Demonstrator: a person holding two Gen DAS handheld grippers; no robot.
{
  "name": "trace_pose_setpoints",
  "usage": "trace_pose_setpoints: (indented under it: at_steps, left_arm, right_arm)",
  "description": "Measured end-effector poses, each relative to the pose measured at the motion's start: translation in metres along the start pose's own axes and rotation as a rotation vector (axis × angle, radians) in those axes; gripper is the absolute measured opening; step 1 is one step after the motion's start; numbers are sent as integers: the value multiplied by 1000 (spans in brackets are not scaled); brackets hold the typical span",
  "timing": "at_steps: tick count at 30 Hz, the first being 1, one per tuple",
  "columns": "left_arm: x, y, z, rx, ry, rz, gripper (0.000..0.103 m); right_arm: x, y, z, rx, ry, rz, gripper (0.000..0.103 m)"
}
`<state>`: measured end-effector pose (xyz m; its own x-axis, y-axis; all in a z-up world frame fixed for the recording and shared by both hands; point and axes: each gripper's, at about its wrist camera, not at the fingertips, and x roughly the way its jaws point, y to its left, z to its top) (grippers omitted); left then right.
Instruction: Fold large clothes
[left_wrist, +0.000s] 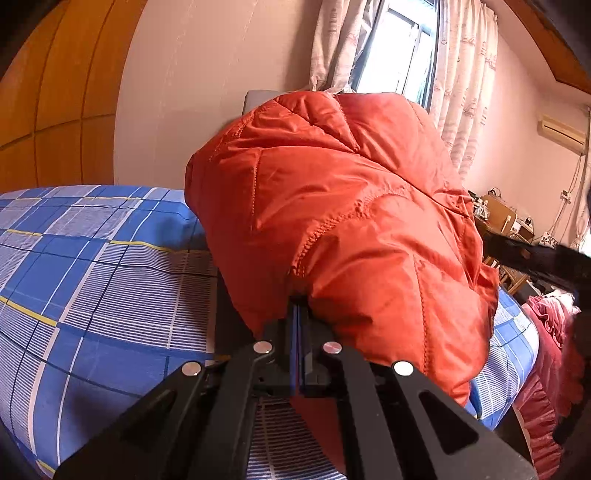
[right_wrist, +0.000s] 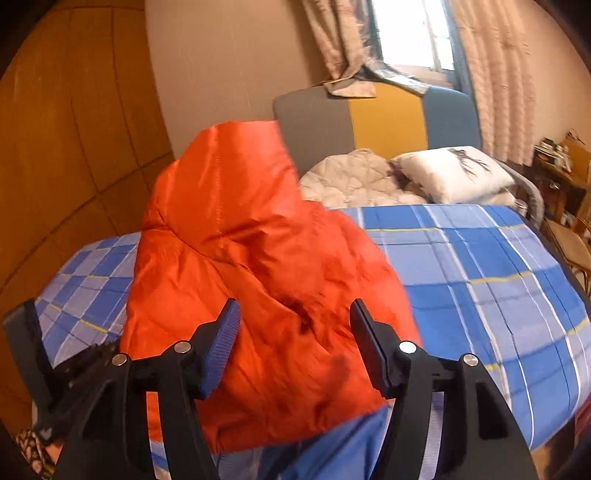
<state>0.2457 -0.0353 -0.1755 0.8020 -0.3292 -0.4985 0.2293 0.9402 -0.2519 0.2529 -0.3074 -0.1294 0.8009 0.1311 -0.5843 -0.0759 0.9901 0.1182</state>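
Left tool (left_wrist: 301, 314) clamped on orange jacket (left_wrist: 343, 221), right tool (right_wrist: 295, 325) apart, no legible writing

Ahead of my tongs I see a bed covered by a blue checked sheet (right_wrist: 480, 266) with thin yellow and white lines. At its far end stands a headboard (right_wrist: 388, 122) in grey, yellow and blue panels, and before it lie a white pillow (right_wrist: 454, 173) and a pale quilted cover (right_wrist: 354, 181). Behind the headboard a window (left_wrist: 399, 55) gives strong daylight between light patterned curtains (left_wrist: 465, 85). To the left of my tongs runs a wooden panelled wall (left_wrist: 55, 92), then a plain beige wall (left_wrist: 207, 92). Far to the right I see an air conditioner (left_wrist: 561, 131) high up and a cluttered wooden desk (left_wrist: 498, 218).
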Motion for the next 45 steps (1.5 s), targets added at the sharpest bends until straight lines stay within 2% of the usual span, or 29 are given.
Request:
trace_pose_setpoints:
  at_steps: [2, 4, 5, 6, 8, 11, 15, 18, 21, 23, 27, 29, 30, 31, 33, 34, 37, 38, 39, 40, 42, 43, 45]
  left_arm:
    - [0, -1, 0, 6, 2, 2, 0]
    - [1, -1, 0, 9, 8, 3, 0]
    - [1, -1, 1, 9, 7, 1, 0]
    - [0, 0, 1, 5, 4, -5, 0]
    - [-3, 1, 0, -5, -9, -24, 0]
    - [-5, -2, -7, 10, -5, -26, 0]
    - [-2, -8, -15, 25, 16, -48, 2]
    - [1, -9, -21, 26, 35, -55, 2]
    - [5, -6, -32, 23, 70, -32, 4]
    - [8, 1, -40, 2, 96, -17, 5]
    - [13, 11, -39, -95, 120, -54, 12]
    - [7, 10, -27, -136, 80, -99, 27]
    - [3, 8, -20, -148, 53, -119, 38]
    - [-1, 5, -14, -156, 25, -142, 44]
    - [-9, -5, -2, -147, -15, -192, 44]
    - [-11, -10, 0, -138, -20, -190, 44]
    - [-10, -17, -4, -154, 7, -218, 47]
    - [-7, -19, -4, -162, 22, -227, 48]
    - [-3, -22, -6, -173, 42, -242, 52]
    - [1, -24, -6, -184, 58, -261, 56]
    - [5, -26, -1, -194, 66, -273, 63]
    - [6, -27, 1, -200, 67, -274, 71]
    - [13, -29, 9, -233, 87, -284, 75]
  right_arm:
    - [21, 6, 8, -15, 49, 10, 60]
    - [40, 9, 10, -36, 102, 11, 37]
    - [44, 10, 10, -43, 112, 16, 19]
    - [42, 11, 9, -51, 99, 3, 12]
    - [33, 13, 10, -74, 58, -54, 8]
    - [21, -6, 6, -22, 13, -142, 7]
    - [37, -53, -5, 102, 56, -225, 7]
    - [56, -75, -11, 114, 96, -263, 7]
    - [72, -95, -15, 150, 134, -211, 7]
    - [90, -108, -17, 210, 159, -129, 7]
    - [105, -104, -15, 186, 200, -127, 7]
    - [103, -105, -10, 179, 207, -102, 7]
    - [100, -108, -8, 189, 202, -86, 7]
    - [96, -112, -7, 202, 187, -63, 7]
    - [90, -124, -6, 233, 162, -32, 8]
    - [88, -127, -6, 246, 153, -31, 8]
    - [78, -130, -7, 236, 102, -90, 20]
    - [76, -128, -8, 230, 98, -107, 34]
    - [77, -129, -9, 225, 106, -147, 57]
    - [78, -131, -10, 224, 113, -160, 66]
    - [81, -136, -11, 253, 135, -77, 69]
    - [84, -139, -11, 263, 147, -55, 69]
    - [90, -138, -11, 262, 181, -15, 69]
